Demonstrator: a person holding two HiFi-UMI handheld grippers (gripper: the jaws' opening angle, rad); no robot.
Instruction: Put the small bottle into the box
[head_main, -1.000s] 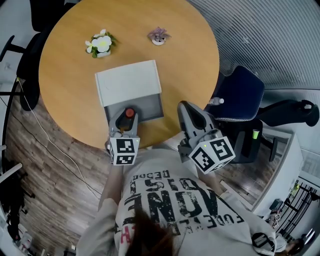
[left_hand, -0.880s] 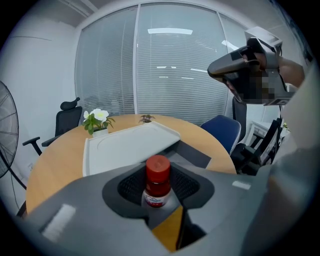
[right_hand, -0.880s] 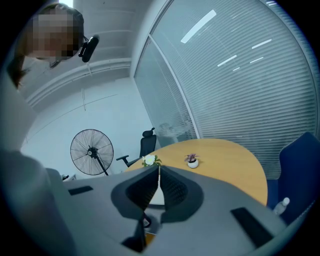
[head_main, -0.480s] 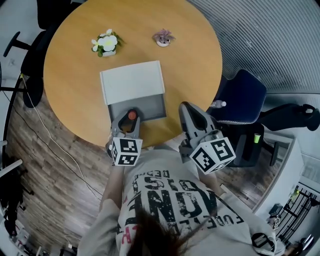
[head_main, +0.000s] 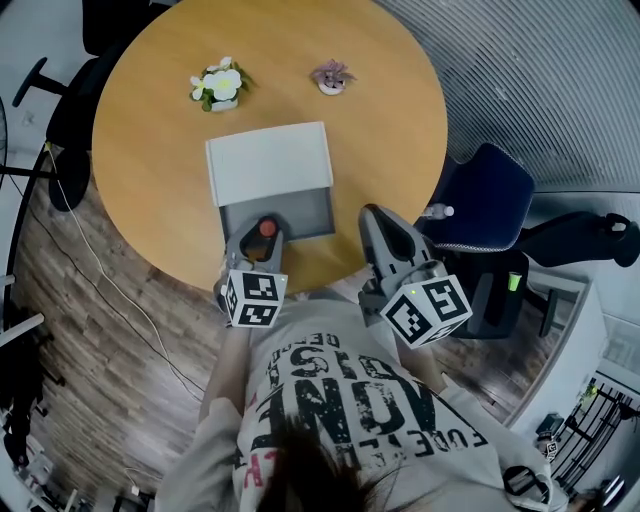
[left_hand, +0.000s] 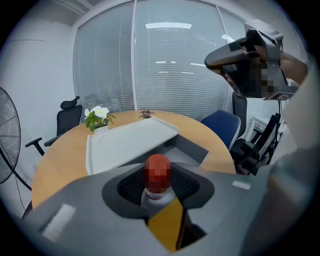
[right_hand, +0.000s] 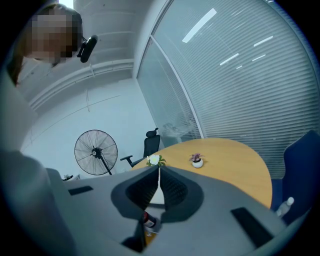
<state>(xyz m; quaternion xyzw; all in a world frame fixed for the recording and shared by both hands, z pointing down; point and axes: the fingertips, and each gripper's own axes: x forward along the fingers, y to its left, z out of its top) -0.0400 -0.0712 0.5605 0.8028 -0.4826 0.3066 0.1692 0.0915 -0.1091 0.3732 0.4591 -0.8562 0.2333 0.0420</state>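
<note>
- Left gripper (head_main: 260, 240): its fingers (left_hand: 125, 187) are clamped on the small bottle (left_hand: 158, 192), pads pressing on either side of the body below the cap.
- Right gripper (head_main: 386, 228): fingers (right_hand: 145, 187) closed flat against each other with nothing between them, held apart to the right of the left fingers and pointing across the desk (head_main: 380, 110).
- Small bottle: sits between the left fingers, red cap rising just above the fingertips. Long axis stands upright, cap to the top, base down inside the grip; no tilt is evident.
- Box (head_main: 300, 212): open grey compartment lies just ahead of the left fingertips, its white lid (head_main: 268, 165) folded back beyond. The compartment appears empty.
- Progress, as judged: pick-up done and the bottle brought to the near rim of the box. Whether the base is over the compartment or just short of it cannot be told.
- Remaining, as judged: carry the bottle fully over the compartment, lower it, then part the left fingers.
</note>
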